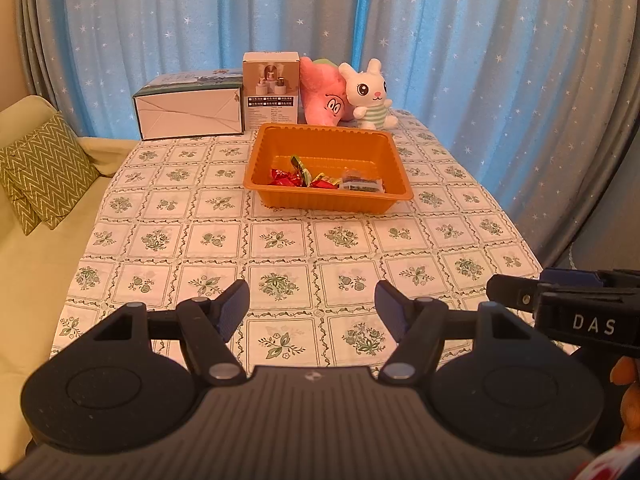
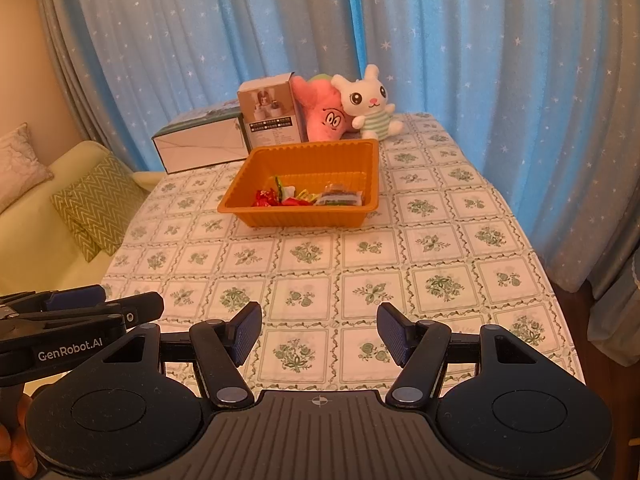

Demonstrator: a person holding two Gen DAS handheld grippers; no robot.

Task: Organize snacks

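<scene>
This was a home living room. A sofa [image 1: 48, 216] with zigzag cushions [image 1: 44, 172] stood beside the counter [image 1: 280, 240], which wore a floral cloth. Blue star-print curtains [image 1: 440, 40] hung behind, and plush toys [image 1: 368, 94] sat by cardboard boxes [image 1: 188, 108] at the far edge.

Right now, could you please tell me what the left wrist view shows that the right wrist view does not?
Only the left wrist view shows the open left hand-held gripper from behind, plus the "DAS" lettering on the right one. Only the right wrist view shows the open right hand-held gripper from behind, a pale cushion and "GenRobot.AI" lettering. Both show the orange tray holding snacks, two boxes and two plush toys.
</scene>
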